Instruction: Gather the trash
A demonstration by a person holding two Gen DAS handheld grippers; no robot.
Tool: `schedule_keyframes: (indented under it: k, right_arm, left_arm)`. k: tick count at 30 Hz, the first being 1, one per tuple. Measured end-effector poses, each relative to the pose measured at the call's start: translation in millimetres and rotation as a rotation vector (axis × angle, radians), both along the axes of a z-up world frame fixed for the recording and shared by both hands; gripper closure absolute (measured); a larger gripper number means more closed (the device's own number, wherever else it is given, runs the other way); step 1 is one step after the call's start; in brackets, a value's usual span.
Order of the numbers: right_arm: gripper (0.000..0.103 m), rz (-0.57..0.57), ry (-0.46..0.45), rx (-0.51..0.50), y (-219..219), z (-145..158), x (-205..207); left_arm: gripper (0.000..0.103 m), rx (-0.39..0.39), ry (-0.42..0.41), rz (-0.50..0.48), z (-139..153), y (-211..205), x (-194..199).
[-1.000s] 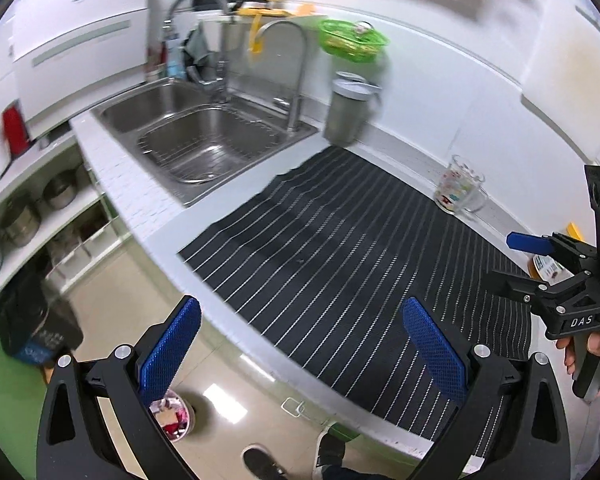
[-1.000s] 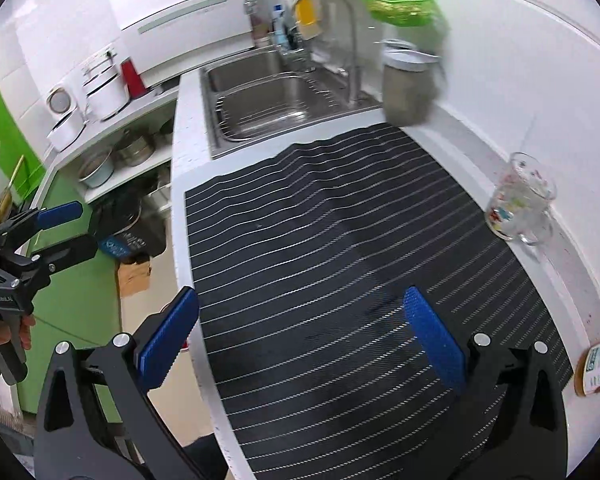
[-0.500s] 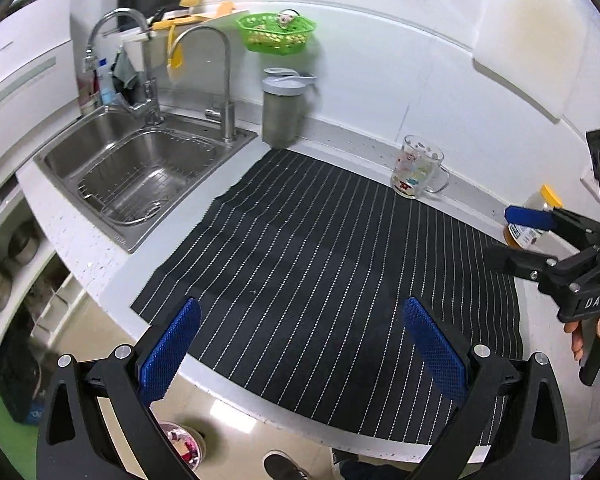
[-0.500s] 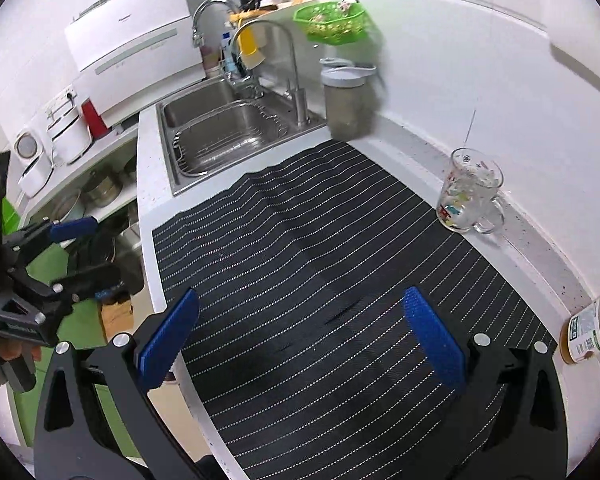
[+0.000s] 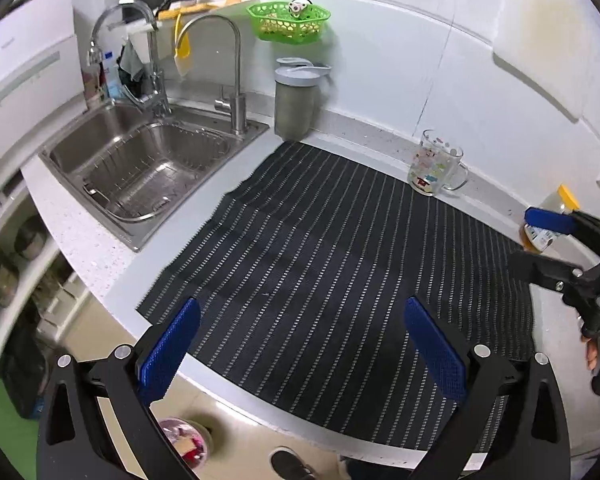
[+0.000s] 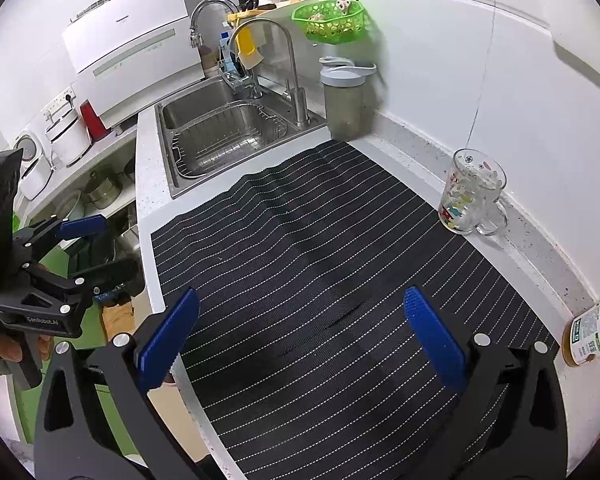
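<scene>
Left wrist view: the left tongs [image 5: 302, 346] are spread wide with nothing between the blue pads, hanging over the near edge of the black pin-striped mat [image 5: 332, 264] on the white table [image 5: 100, 240]. The only trash visible sits in a small round bin [image 5: 186, 438] on the floor at 7 o'clock, holding pink and tan scraps. The right tongs [image 5: 536, 240] reach in at 3 o'clock, parted and empty. Compared with half a second ago, the sink [image 5: 140, 168] and printed glass mug [image 5: 434, 166] have slid slightly right and lower.

Right wrist view: the right tongs [image 6: 300, 336] gape empty above the mat. The left tongs [image 6: 100, 246] hang at 9 o'clock, beyond the table edge, also parted. A labelled jar [image 6: 584, 334] lies at 4 o'clock, more of it showing than before.
</scene>
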State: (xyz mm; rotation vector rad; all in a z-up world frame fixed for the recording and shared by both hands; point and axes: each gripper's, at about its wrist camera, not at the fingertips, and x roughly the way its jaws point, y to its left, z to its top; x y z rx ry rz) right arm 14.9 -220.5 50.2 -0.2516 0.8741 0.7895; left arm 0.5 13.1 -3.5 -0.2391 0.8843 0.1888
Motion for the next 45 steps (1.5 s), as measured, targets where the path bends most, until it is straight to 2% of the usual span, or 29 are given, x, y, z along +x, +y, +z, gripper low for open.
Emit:
schedule_keyframes:
  k: [2, 10, 18, 45]
  right_arm:
    - [0.003, 0.001, 0.004, -0.001, 1, -1, 0]
    - [0.003, 0.003, 0.016, 0.002, 2, -3, 0]
    - [0.003, 0.003, 0.017, 0.002, 2, -4, -1]
    - [0.003, 0.009, 0.018, -0.001, 8, -6, 9]
  left_arm:
    - [0.006, -0.022, 0.004, 0.000, 0, 2, 2]
    - [0.006, 0.045, 0.019, 0.019, 1, -6, 1]
    - [0.006, 0.023, 0.019, 0.021, 1, -3, 0]
    - [0.006, 0.024, 0.024, 0.016, 0, 1, 2]
